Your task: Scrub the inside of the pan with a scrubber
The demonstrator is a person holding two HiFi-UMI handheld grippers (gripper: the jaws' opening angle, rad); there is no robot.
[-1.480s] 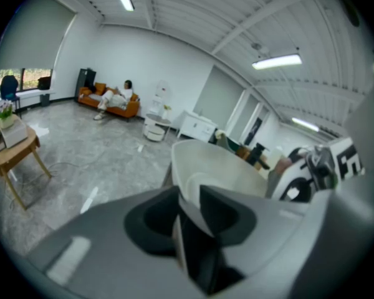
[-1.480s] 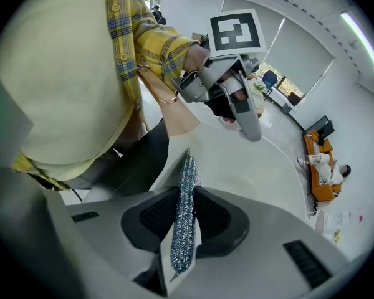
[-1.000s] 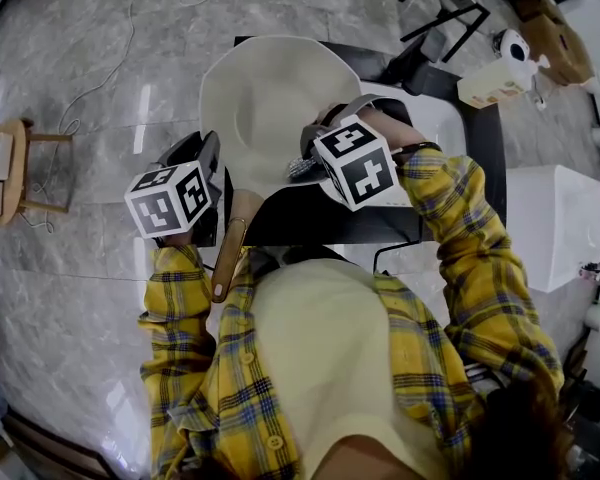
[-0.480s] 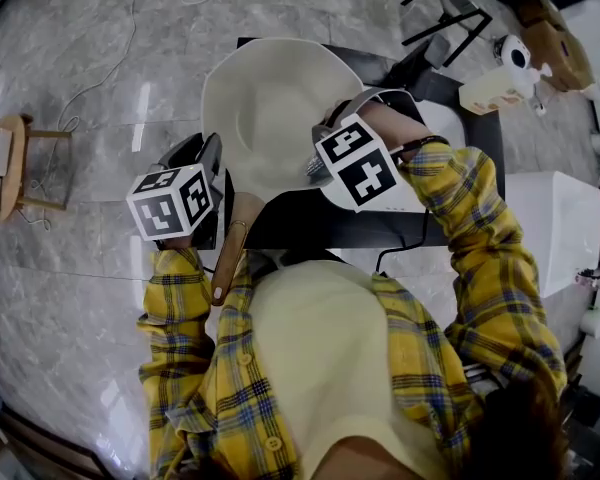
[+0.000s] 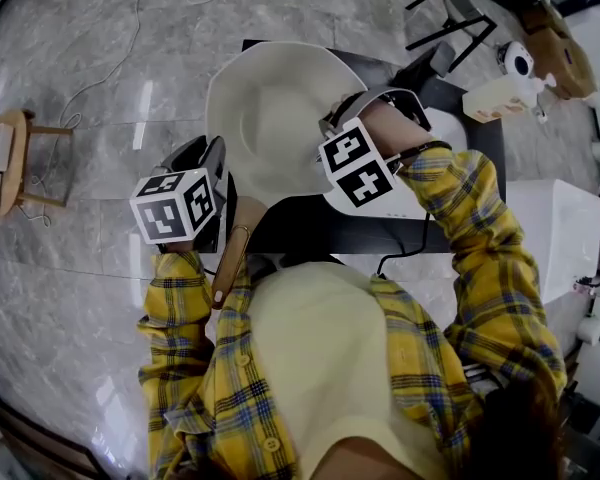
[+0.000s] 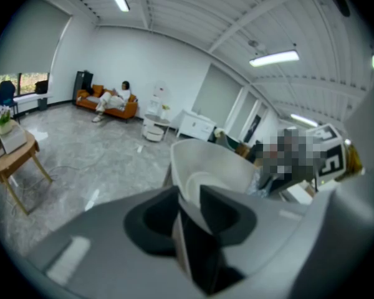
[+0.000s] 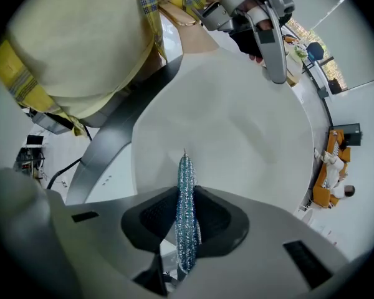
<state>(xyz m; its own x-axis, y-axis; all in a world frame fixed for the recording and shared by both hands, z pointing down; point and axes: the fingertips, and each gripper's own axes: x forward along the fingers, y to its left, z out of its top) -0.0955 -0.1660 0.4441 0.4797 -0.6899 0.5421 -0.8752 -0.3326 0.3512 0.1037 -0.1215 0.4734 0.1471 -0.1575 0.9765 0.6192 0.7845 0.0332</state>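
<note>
Stool: a small wooden stool (image 5: 13, 164) stands on the grey marble floor (image 5: 80, 298) at the far left, well apart from everything else.

Left tongs: the left tongs (image 6: 188, 213) are clenched on the edge of the cream-white pan (image 5: 270, 108), just beside where its handle joins. One jaw lies inside the wall and the other outside it.

Handle: the pan's light wooden handle (image 5: 230, 253) runs back toward the person and passes over the near edge of the black counter (image 5: 310, 218).

Pan: it is tipped up rather than lying flat, with its open inside facing the right tongs. It sits over the left half of the counter. I cannot tell whether its base touches the top.

Right tongs: the right tongs (image 7: 186, 195) are clamped on a glittery blue-silver scrubber (image 7: 186, 229), which is pinched thin and stands on edge between the two jaws.

Scrubber: its free tip sticks out past the jaws and points at the pan's pale inner surface, low on the wall. I cannot tell whether the tip touches it.

Right of the pan: a white rounded tray (image 5: 442, 128) lies on the counter under the person's right forearm. A pale bottle (image 5: 495, 100) stands near the counter's far right corner.
</note>
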